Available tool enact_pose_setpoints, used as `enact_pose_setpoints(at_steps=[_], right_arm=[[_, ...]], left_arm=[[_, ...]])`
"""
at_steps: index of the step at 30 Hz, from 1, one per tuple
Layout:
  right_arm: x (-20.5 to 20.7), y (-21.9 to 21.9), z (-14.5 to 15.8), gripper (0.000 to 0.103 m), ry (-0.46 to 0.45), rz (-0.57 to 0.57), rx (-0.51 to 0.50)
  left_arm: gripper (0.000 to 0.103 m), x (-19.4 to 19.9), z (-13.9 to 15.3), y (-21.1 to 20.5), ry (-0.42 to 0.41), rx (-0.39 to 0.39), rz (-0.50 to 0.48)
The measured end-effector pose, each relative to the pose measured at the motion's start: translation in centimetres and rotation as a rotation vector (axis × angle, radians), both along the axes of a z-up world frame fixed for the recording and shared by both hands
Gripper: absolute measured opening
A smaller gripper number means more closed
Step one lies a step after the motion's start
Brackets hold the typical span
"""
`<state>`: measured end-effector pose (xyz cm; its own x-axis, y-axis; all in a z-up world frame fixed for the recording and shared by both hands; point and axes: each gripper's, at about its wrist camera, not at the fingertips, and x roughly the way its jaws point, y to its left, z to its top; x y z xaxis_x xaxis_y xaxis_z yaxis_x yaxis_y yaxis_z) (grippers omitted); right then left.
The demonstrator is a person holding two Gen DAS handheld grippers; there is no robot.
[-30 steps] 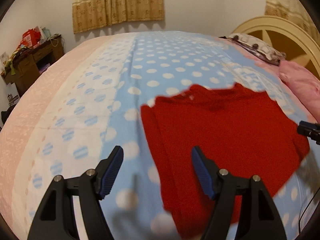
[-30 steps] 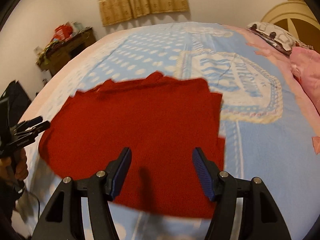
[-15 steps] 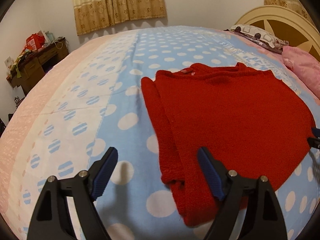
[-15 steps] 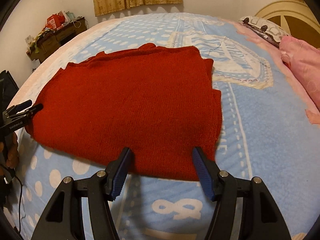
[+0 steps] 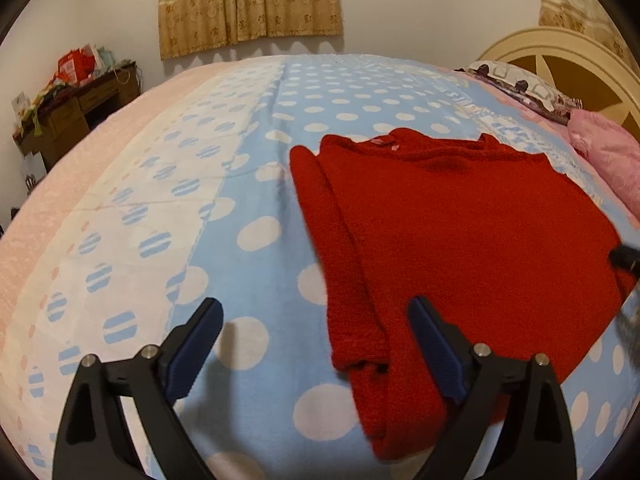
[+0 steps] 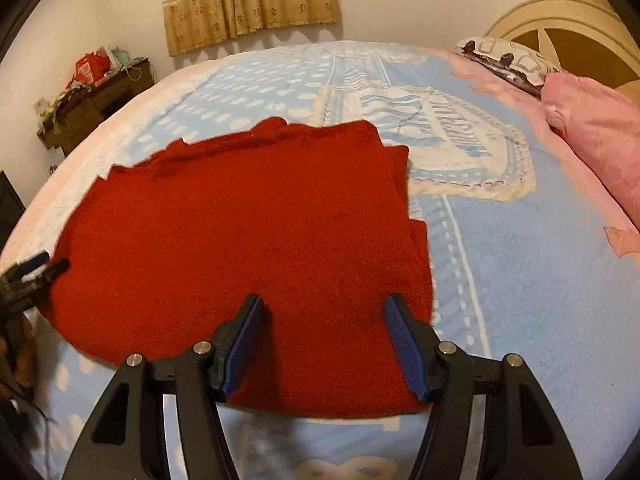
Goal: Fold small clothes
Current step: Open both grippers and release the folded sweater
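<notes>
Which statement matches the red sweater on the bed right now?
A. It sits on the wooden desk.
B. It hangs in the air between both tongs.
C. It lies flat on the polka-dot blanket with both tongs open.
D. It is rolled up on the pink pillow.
C: the red sweater lies spread on the polka-dot blanket, and both the left tongs and right tongs stand open, gripping nothing.

One red sweater, two tools, two pillows, possibly more; one desk.
</notes>
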<state>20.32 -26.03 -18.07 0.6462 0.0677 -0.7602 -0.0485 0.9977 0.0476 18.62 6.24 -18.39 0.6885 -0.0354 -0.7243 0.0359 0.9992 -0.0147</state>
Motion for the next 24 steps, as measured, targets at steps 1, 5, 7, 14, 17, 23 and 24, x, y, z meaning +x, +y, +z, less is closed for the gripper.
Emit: enact_pose_setpoints(at_steps=[1, 5, 7, 14, 17, 23, 24], right_arm=[[-0.1, -0.1, 0.0, 0.064, 0.001, -0.001, 0.006], [0.0, -0.2, -0.1, 0.064, 0.012, 0.000, -0.004], [-0.2, -0.3, -0.1, 0.064, 0.006, -0.006, 0.005], [-0.9, -0.1, -0.4, 0.064, 0.012, -0.023, -0.037], [-1.2, -0.2, -0.5, 0.064, 0.003, -0.030, -0.042], [-1.1, 0.3, -0.4, 0.064, 0.001, -0.032, -0.071], [-1.1, 0.4, -0.3, 0.064, -0.001, -0.030, -0.077]], left_arm=[[0.099, 0.1, -0.1, 0.1, 0.004, -0.012, 0.001], [0.101, 0.2, -0.2, 0.3, 0.013, -0.029, 0.005], [0.101, 0.1, -0.2, 0.3, 0.014, -0.034, 0.005], [0.102, -0.2, -0.1, 0.7, 0.011, -0.052, 0.004], [0.102, -0.9, 0.1, 0.5, -0.003, -0.031, -0.006], [0.102, -1.8, 0.4, 0.8, -0.031, -0.022, -0.015], [0.102, -1.7, 0.4, 0.9, -0.031, -0.024, -0.015]])
